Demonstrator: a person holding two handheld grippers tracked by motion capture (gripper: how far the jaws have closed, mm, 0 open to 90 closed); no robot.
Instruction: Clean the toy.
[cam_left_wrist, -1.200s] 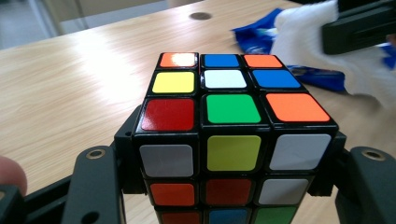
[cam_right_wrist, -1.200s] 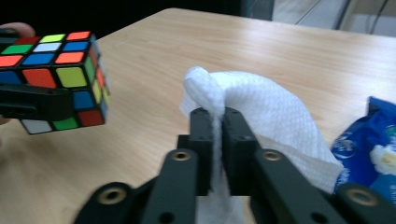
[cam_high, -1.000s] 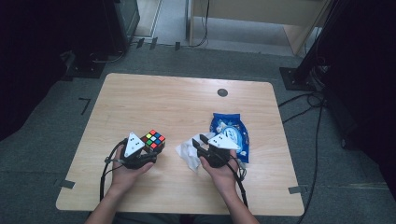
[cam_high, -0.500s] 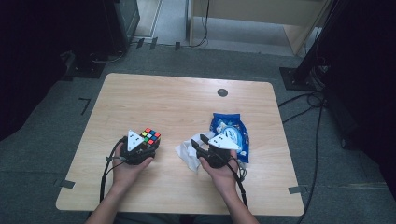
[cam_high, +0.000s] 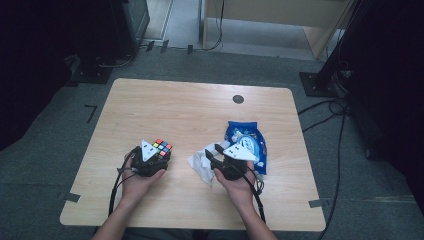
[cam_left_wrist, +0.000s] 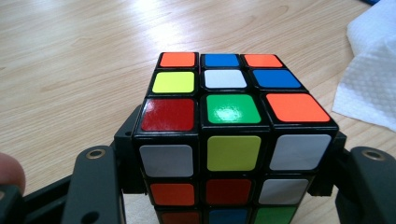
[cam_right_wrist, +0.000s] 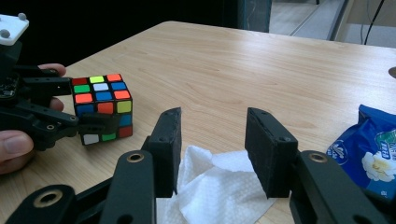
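Wooden table (cam_high: 200, 115) on grey carpet carries everything near the person's edge. Rightmost lies a blue snack bag (cam_high: 247, 145), with a white tissue (cam_high: 200, 165) beside it. At the left, the cube (cam_high: 161, 149) sits clamped in the left gripper (cam_high: 155, 157), resting low over the wood. The right gripper (cam_right_wrist: 212, 149) hangs parted and empty directly above the tissue, the nearer tool for it; the cube lies off to its left.

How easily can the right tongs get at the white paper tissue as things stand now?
Probably yes, easily. The right tongs stand open with nothing between them, and the white paper tissue lies on the table just below and ahead of their tips. The cube and blue bag sit off to the sides.
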